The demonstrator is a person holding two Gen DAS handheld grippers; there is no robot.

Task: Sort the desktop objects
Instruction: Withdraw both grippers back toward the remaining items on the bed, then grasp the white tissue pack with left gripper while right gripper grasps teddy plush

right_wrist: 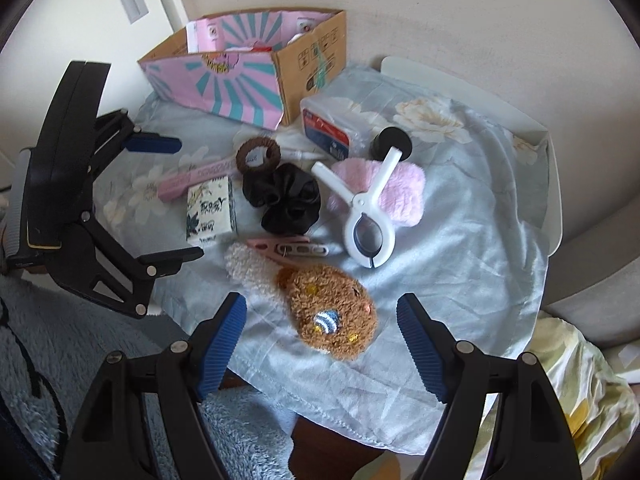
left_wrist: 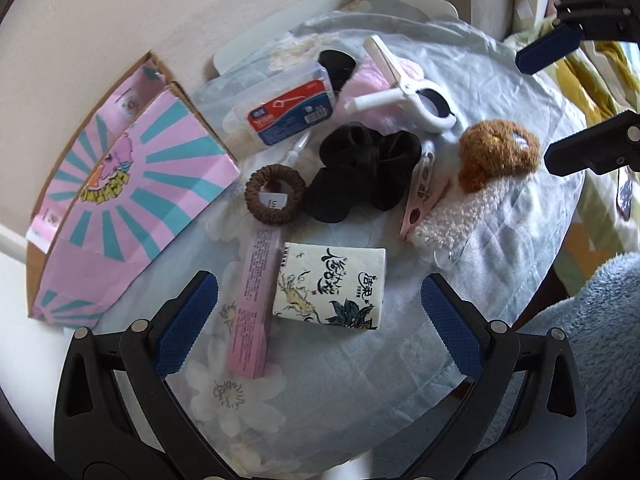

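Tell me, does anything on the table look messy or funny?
Nothing looks broken or spilled. It is just a jumble: the black scrunchie, white clamp, pink clip and fuzzy brown clip lie scattered on the wrinkled blue cloth, and none are in the cardboard box yet.

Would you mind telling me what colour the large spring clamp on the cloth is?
The spring clamp is white; the right wrist view shows it best.

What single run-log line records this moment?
left gripper: open, over tissue pack | right gripper: open, over brown plush hair clip | cardboard box: open at table's back | held: nothing
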